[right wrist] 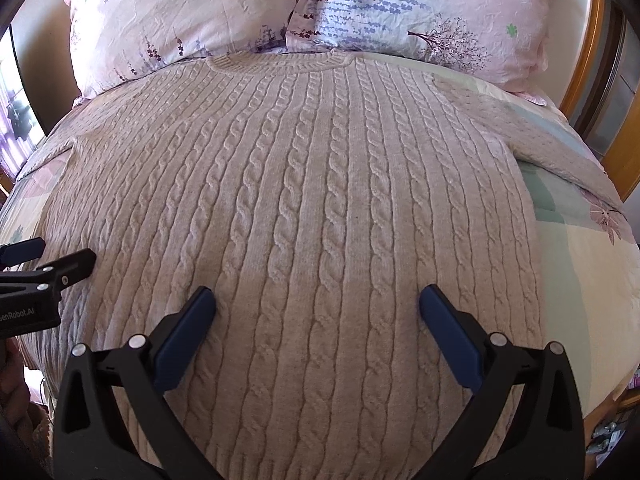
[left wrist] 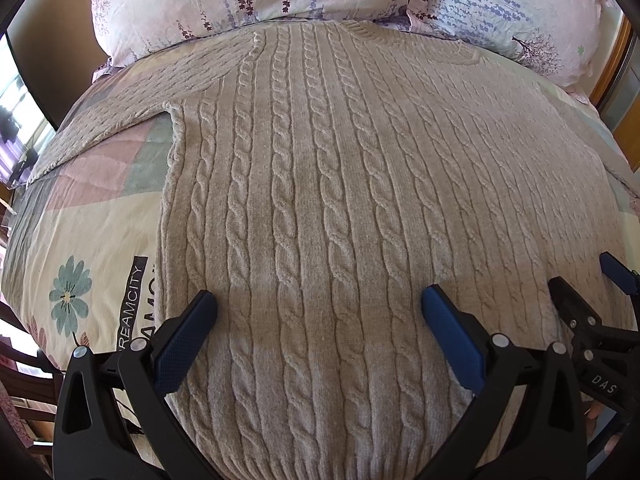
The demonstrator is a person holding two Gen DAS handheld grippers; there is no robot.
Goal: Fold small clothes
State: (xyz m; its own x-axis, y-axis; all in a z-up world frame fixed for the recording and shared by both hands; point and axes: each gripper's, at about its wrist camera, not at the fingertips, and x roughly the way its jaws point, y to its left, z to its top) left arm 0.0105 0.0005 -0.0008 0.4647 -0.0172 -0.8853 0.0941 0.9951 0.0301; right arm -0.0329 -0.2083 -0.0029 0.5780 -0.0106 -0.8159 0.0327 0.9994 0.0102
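A beige cable-knit sweater (left wrist: 320, 184) lies flat on the bed, collar toward the pillows, both sleeves spread outward. It also fills the right wrist view (right wrist: 304, 200). My left gripper (left wrist: 318, 304) is open and empty, hovering over the sweater's lower left part. My right gripper (right wrist: 316, 302) is open and empty over the lower right part. The right gripper also shows at the right edge of the left wrist view (left wrist: 588, 280). The left gripper shows at the left edge of the right wrist view (right wrist: 60, 256).
Two floral pillows (right wrist: 192, 12) (right wrist: 432, 12) lie at the head of the bed. A patterned quilt (left wrist: 92, 240) covers the bed under the sweater. A wooden bed frame (right wrist: 588, 48) runs along the right side.
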